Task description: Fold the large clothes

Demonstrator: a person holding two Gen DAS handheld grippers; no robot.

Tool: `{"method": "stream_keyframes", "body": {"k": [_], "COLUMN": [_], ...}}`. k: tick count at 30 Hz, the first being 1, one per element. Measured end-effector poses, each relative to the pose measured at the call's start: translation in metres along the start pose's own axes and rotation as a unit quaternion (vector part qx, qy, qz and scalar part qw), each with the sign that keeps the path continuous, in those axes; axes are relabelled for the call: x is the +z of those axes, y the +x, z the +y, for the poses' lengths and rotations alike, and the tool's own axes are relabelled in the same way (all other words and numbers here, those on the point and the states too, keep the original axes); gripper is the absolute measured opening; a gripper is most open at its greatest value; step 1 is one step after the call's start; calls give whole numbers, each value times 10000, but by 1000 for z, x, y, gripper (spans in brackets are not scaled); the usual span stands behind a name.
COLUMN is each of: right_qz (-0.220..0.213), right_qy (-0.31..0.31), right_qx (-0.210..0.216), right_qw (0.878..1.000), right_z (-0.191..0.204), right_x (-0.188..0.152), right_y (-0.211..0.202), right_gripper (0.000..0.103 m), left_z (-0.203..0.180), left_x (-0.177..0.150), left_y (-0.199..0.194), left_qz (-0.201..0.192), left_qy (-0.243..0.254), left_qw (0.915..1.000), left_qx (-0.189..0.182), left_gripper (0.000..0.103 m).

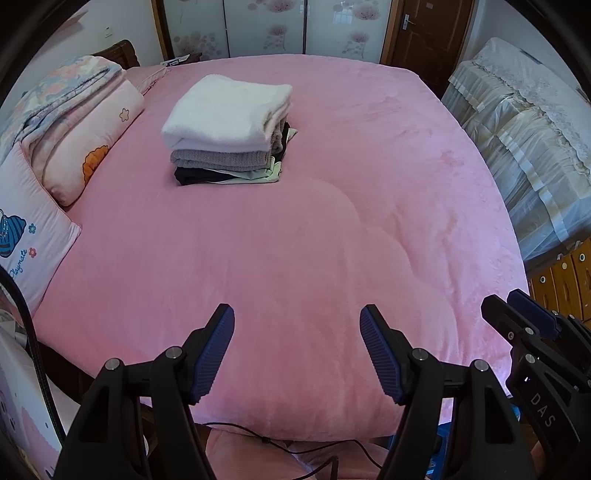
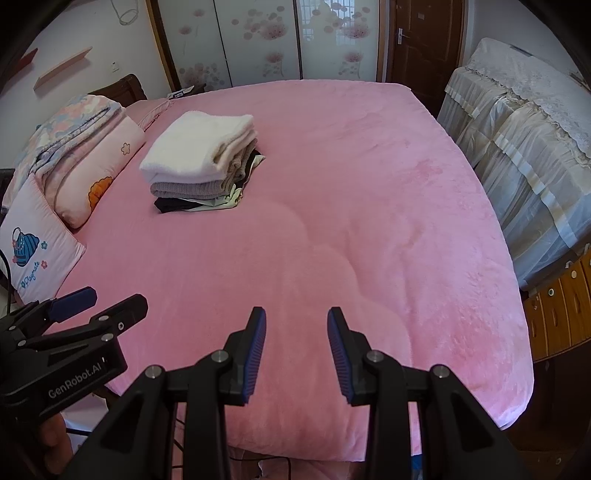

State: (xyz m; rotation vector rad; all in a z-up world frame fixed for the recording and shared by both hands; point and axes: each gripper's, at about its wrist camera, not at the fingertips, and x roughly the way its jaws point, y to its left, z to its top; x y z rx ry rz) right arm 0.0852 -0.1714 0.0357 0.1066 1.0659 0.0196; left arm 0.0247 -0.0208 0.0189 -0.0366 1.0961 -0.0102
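A stack of folded clothes (image 1: 227, 129) lies on the far left part of the pink bed (image 1: 332, 229), with a white fleecy piece on top, a grey knit under it and dark and pale pieces at the bottom. It also shows in the right wrist view (image 2: 201, 158). My left gripper (image 1: 297, 350) is open and empty above the bed's near edge. My right gripper (image 2: 296, 350) is open and empty beside it, over the same edge. Each gripper shows in the other's view: the right one (image 1: 528, 317) and the left one (image 2: 99, 302).
Pillows and a folded quilt (image 1: 74, 125) lie along the bed's left side. A cloth-covered cabinet (image 1: 524, 140) stands on the right, with wooden drawers (image 1: 565, 284) near it. Sliding wardrobe doors (image 1: 273, 26) and a door are behind. A cable (image 1: 295, 446) hangs below the near edge.
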Motion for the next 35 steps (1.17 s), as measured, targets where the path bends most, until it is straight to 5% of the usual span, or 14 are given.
{"method": "stream_keyframes", "body": {"k": [35], "right_qz": [-25], "right_qy": [31], "right_qx": [13], "right_qw": [10000], "right_z": [0], "right_x": [-6], "right_y": [0], "right_gripper": [35], "left_z": [-1], "left_x": [-7], "left_y": [1], "left_qz": [138], "left_qy": [-71], "left_qw": [9998], "left_qx": [132], "left_gripper": [69]}}
